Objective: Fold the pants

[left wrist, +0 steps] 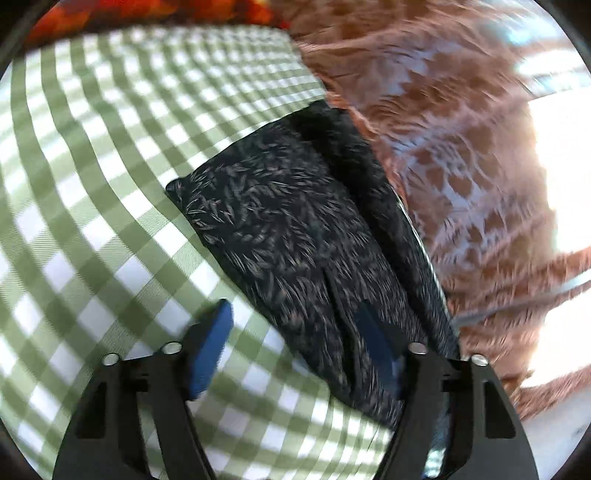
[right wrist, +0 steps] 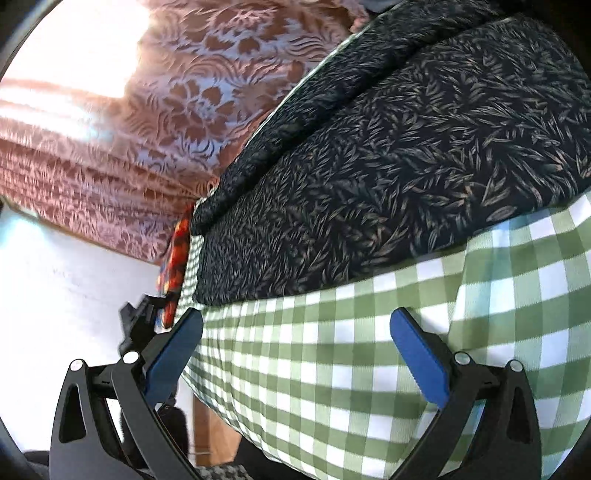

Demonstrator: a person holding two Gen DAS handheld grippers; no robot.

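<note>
The pants (left wrist: pixel 280 236), a dark navy garment printed all over with small pale leaf shapes, lay folded on a green-and-white gingham cloth (left wrist: pixel 92 177) covering the work surface, with their long right-hand side running along the cloth's edge. Beyond that edge hung a brown drape (left wrist: pixel 454 155) with a pale floral pattern, strongly lit by sun at the far right. A strip of red-and-orange patterned fabric (left wrist: pixel 155 11) showed at the top of the left wrist view. The left gripper (left wrist: pixel 295 354) was held partly open at the near end of the pants: its left blue pad (left wrist: pixel 212 350) stood over bare gingham, while the other pad (left wrist: pixel 373 339) lay against or just above the dark fabric, blurred by motion; whether the pads pressed on the cloth could not be told, and no firm grip was visible. In the right wrist view the same pants (right wrist: pixel 399 162) filled the upper right, resting on the gingham (right wrist: pixel 332 362), which draped down over the table edge. The right gripper (right wrist: pixel 295 354) stood wide open with nothing between its blue pads (right wrist: pixel 419 354), both below the garment's lower edge and apart from it. No brand, label or legible writing appeared on any item in either view.
</note>
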